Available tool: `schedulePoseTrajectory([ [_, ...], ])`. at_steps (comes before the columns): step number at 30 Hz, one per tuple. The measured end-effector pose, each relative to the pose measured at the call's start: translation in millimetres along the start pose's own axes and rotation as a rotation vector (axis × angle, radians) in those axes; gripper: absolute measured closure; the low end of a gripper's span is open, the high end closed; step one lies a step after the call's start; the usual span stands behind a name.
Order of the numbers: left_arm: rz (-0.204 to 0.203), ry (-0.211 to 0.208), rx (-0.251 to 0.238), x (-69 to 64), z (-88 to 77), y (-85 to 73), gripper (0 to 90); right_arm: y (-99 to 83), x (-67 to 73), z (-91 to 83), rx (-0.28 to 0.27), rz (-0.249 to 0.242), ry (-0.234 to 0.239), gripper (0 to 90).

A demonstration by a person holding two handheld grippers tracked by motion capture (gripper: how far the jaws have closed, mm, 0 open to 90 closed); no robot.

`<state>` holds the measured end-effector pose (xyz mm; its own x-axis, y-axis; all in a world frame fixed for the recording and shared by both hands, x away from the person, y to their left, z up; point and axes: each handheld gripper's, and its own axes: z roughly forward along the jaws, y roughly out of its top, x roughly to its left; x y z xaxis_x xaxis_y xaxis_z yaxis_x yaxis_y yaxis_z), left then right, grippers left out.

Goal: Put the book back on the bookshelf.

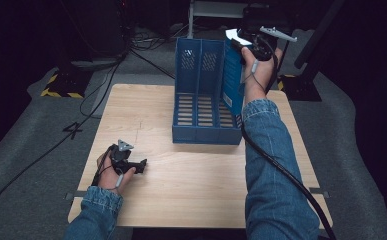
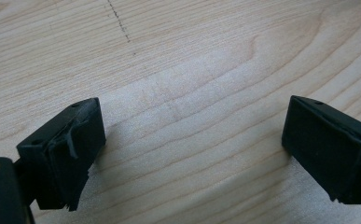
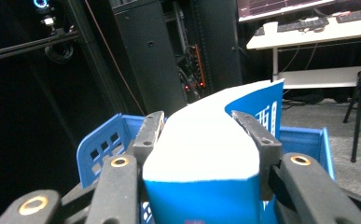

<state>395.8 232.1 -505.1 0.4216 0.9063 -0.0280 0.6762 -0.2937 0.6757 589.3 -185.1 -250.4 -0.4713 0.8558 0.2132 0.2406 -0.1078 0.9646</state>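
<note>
My right gripper (image 1: pixel 241 47) is raised over the right end of a blue file rack (image 1: pixel 206 135) and is shut on a blue book (image 1: pixel 232 80) with white page edges. The book hangs upright, its lower part in the rack's rightmost slot. In the right gripper view both jaws press the book (image 3: pixel 201 154) from either side, with the rack's perforated wall (image 3: pixel 99 144) below. My left gripper (image 1: pixel 140 165) rests on the wooden table (image 1: pixel 191 180) at the front left. It is open with nothing but bare wood (image 2: pixel 192 70) between its pads (image 2: pixel 71 149).
The rack stands at the back middle of the table and has three slots. Black cables (image 1: pixel 106 85) run over the grey floor at the back left, near a stand base with yellow-black tape (image 1: pixel 58 85). Dark equipment cabinets (image 3: pixel 145 51) and a white desk (image 3: pixel 308 32) stand beyond.
</note>
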Motion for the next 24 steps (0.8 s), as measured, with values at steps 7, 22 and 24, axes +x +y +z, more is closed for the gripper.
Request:
schedulePoseTrajectory([
  [7, -0.001, 0.000, -0.001, 0.0, 0.2, 0.0, 6.3, -22.4, -2.7, 1.0, 0.027, 0.002, -0.017, 58.1],
  [22, -0.003, 0.004, -0.004, -0.1, 0.6, 0.1, 6.3, -60.3, -12.0, 3.9, 0.031, 0.055, -0.030, 58.7],
  [24, -0.003, 0.004, -0.002, 0.0, 0.6, 0.4, 6.2, -58.3, -10.0, 2.3, 0.060, 0.008, -0.035, 58.7],
])
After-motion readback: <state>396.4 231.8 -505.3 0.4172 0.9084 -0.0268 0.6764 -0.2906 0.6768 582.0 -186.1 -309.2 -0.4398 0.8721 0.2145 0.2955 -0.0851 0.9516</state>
